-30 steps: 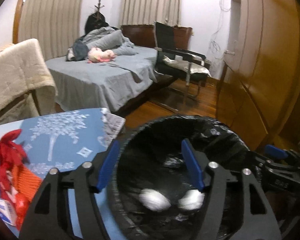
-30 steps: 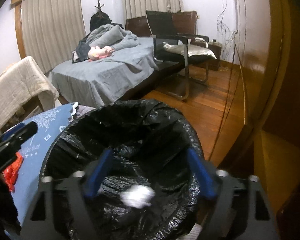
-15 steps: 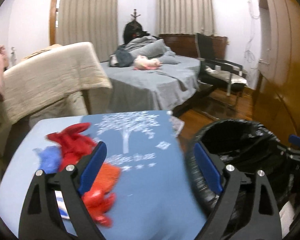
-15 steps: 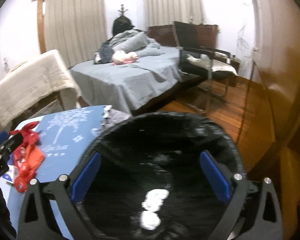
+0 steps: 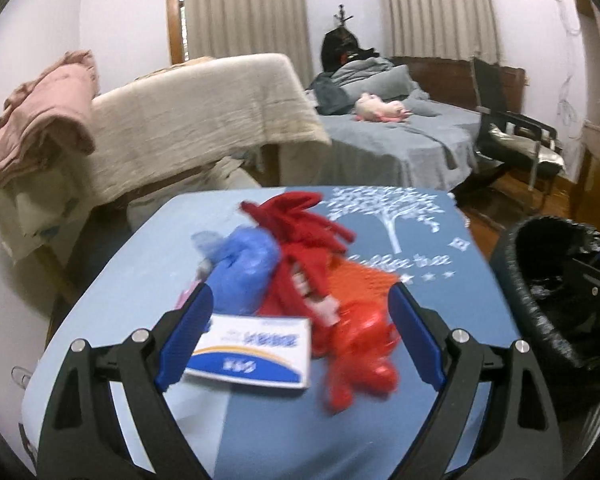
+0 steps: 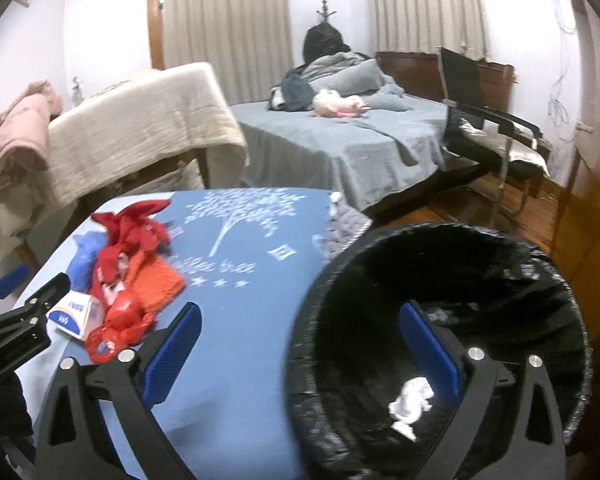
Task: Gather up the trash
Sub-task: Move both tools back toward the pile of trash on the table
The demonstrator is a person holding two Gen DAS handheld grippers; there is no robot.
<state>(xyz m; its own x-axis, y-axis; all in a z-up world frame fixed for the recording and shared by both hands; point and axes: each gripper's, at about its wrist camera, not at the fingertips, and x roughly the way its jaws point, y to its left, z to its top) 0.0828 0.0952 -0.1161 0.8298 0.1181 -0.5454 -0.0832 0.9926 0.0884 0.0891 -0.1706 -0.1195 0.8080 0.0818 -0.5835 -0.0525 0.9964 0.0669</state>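
- Left claw (image 5: pixel 300 336) wide open, holds nothing; hovers over trash pile (image 5: pixel 300 280) on bench (image 5: pixel 140 280).
- Right claw (image 6: pixel 300 344) wide open, empty, over bin (image 6: pixel 540 264) rim beside bench.
- White wad (image 6: pixel 412 400) lies in bin.
- Pile: card box (image 5: pixel 252 352), blue bag (image 5: pixel 244 268), red wrappers (image 5: pixel 360 348).
- Likely light, soft, crinkly; box stiffer.
- Best hold: box's short edges, or pinch a bunched wrapper fold.
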